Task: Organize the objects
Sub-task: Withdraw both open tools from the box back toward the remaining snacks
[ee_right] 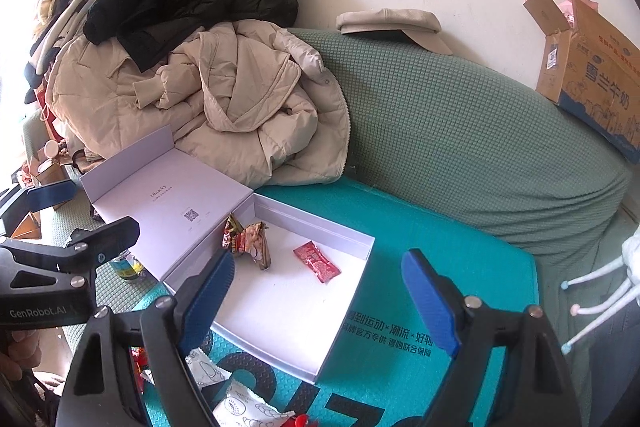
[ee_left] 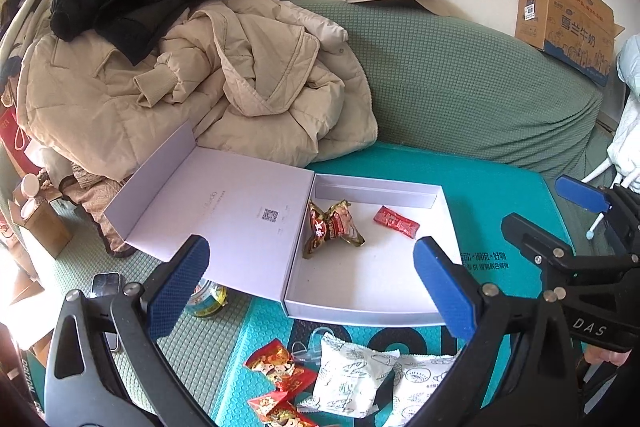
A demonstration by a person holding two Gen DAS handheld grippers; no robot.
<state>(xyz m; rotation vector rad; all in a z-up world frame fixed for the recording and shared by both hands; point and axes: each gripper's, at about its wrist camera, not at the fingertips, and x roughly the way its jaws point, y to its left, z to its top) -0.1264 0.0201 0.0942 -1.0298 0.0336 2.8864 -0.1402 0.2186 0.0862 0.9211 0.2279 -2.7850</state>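
Note:
A white box tray (ee_left: 360, 291) (ee_right: 280, 311) lies on the teal mat, its lid (ee_left: 224, 211) folded open to the left. Inside it rest a brown snack packet (ee_left: 332, 229) (ee_right: 248, 243) and a red sachet (ee_left: 396, 221) (ee_right: 317, 261). In front of the tray lie white packets (ee_left: 352, 375) (ee_right: 244, 407) and red-gold packets (ee_left: 280, 371). My left gripper (ee_left: 312, 283) (ee_right: 80, 213) hovers open above the tray's near-left side, holding nothing. My right gripper (ee_right: 320, 295) (ee_left: 560, 215) is open over the tray's right edge, also with nothing between its fingers.
A heap of beige and black coats (ee_left: 200, 75) presses against the lid's far side. The green sofa back (ee_left: 460, 87) rises behind, with a cardboard carton (ee_left: 564, 23) on it. A small tin (ee_left: 208, 301) stands left of the tray. White hanger hooks (ee_right: 592, 307) poke in at right.

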